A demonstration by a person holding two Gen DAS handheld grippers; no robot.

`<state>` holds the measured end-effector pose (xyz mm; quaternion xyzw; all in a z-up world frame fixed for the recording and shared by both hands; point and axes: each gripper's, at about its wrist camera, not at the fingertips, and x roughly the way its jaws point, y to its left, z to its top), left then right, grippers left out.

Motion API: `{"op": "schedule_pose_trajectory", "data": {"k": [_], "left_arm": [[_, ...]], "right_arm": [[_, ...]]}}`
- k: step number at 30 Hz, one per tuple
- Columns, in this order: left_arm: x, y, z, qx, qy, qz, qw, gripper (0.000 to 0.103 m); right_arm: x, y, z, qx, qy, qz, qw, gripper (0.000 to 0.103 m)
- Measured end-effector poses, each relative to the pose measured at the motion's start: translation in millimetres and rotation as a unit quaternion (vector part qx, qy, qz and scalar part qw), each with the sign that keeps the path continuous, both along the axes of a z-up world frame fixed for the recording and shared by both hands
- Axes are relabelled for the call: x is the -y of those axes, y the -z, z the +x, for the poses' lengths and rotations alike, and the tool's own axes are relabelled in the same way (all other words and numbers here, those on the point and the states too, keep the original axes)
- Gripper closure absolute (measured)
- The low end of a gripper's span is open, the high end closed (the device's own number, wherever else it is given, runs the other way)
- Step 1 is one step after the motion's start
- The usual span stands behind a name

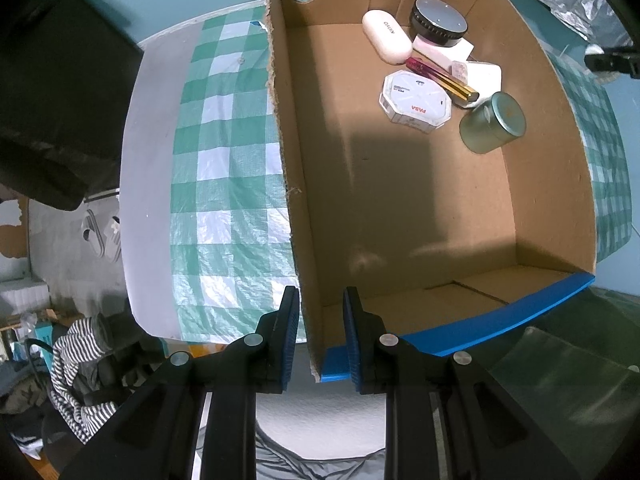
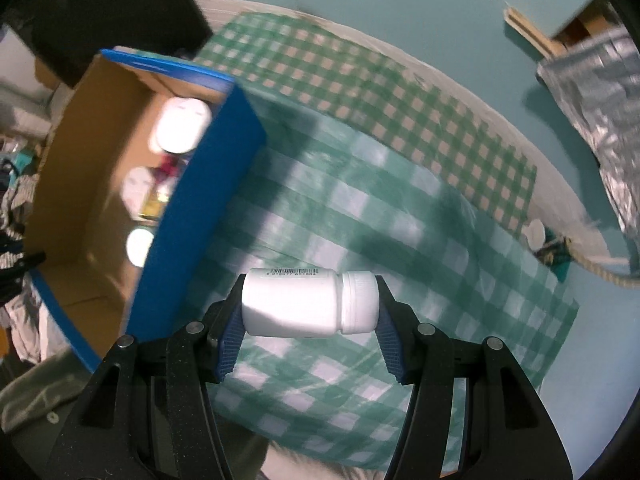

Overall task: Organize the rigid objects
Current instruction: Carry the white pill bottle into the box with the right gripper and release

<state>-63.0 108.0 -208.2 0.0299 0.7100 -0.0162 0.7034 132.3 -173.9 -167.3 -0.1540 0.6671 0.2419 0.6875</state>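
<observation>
My right gripper (image 2: pixel 310 304) is shut on a white plastic bottle (image 2: pixel 296 302), held sideways by its base and cap above the green checked cloth (image 2: pixel 380 208), just right of the cardboard box (image 2: pixel 200 200). My left gripper (image 1: pixel 320 320) straddles the near left wall of the box (image 1: pixel 300 240), one finger outside and one inside; there is a gap to each pad. In the box's far corner lie a white oval case (image 1: pixel 386 36), a black round tin (image 1: pixel 438 22), an octagonal white box (image 1: pixel 416 98), a pink and gold tube (image 1: pixel 440 76) and a green jar (image 1: pixel 494 122).
The box has blue outer walls and a bare near floor (image 1: pixel 400 208). A crinkled silver bag (image 2: pixel 600 92) and a rope (image 2: pixel 600 272) lie at the table's far right. Clothes and a chair (image 1: pixel 80 360) sit below the table's left edge.
</observation>
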Motion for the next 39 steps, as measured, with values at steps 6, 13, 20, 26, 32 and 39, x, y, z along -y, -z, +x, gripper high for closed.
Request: {"op": "schedule_pose_trajectory", "data": {"k": [6, 13, 20, 26, 32, 39], "left_arm": [[-3, -1, 0, 0.001, 0.004, 0.001, 1.0000, 0.081], [-9, -2, 0, 0.002, 0.005, 0.003, 1.0000, 0.081], [-12, -1, 0, -0.001, 0.008, 0.000, 1.0000, 0.081], [-13, 1, -1, -0.002, 0.009, 0.000, 1.0000, 0.081], [-12, 1, -1, -0.002, 0.012, -0.003, 0.9999, 0.081], [-11, 1, 0, -0.002, 0.017, -0.003, 0.9998, 0.081]], "right_arm": [[-41, -15, -5, 0.007, -0.041, 0.015, 0.999, 0.045], [-87, -17, -10, 0.011, -0.085, 0.017, 0.996, 0.045], [-126, -10, -16, 0.014, -0.120, 0.010, 0.993, 0.045], [-150, 8, -17, 0.009, -0.134, -0.003, 0.991, 0.045], [-159, 25, -20, 0.002, -0.143, -0.021, 0.989, 0.045], [-160, 26, -23, 0.010, -0.144, -0.022, 0.989, 0.044]]}}
